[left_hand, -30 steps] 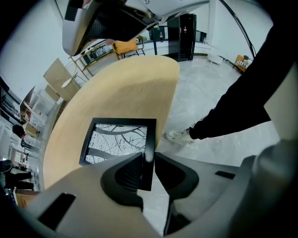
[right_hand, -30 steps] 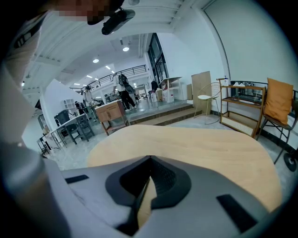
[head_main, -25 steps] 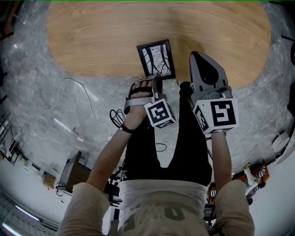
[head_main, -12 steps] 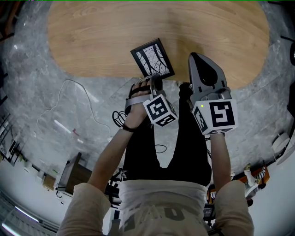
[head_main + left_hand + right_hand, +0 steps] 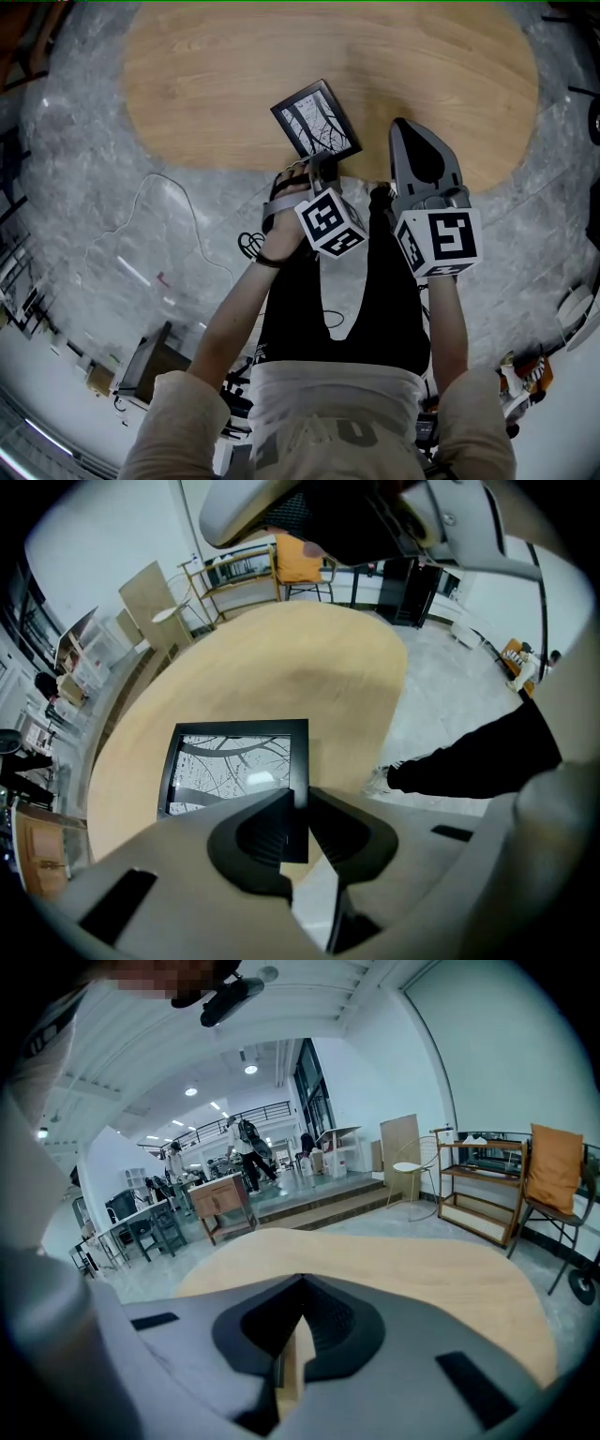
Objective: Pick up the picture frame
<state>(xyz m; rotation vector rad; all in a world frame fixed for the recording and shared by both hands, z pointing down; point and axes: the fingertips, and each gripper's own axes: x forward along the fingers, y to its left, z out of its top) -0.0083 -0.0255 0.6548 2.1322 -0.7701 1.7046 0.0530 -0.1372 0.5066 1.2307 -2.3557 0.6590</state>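
L gripper (image 5: 298,803) is clenched on the near corner of the small black rectangular picture frame w/ branch print (image 5: 316,119), held tilted over the oval wooden table's (image 5: 216,75) near rim, long axis pointing away from the jaws; R gripper (image 5: 410,131), closed & empty, is just beside.

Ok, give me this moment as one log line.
left gripper: shut on picture frame edge | frame: angled over table | right gripper: shut, empty | step: frame gripped, lift unconfirmed

Rounded counter (image 5: 234,56) with a light wood top, standing on a grey marbled floor (image 5: 84,169). A thin white cable (image 5: 159,176) lies looped on the floor beside it.
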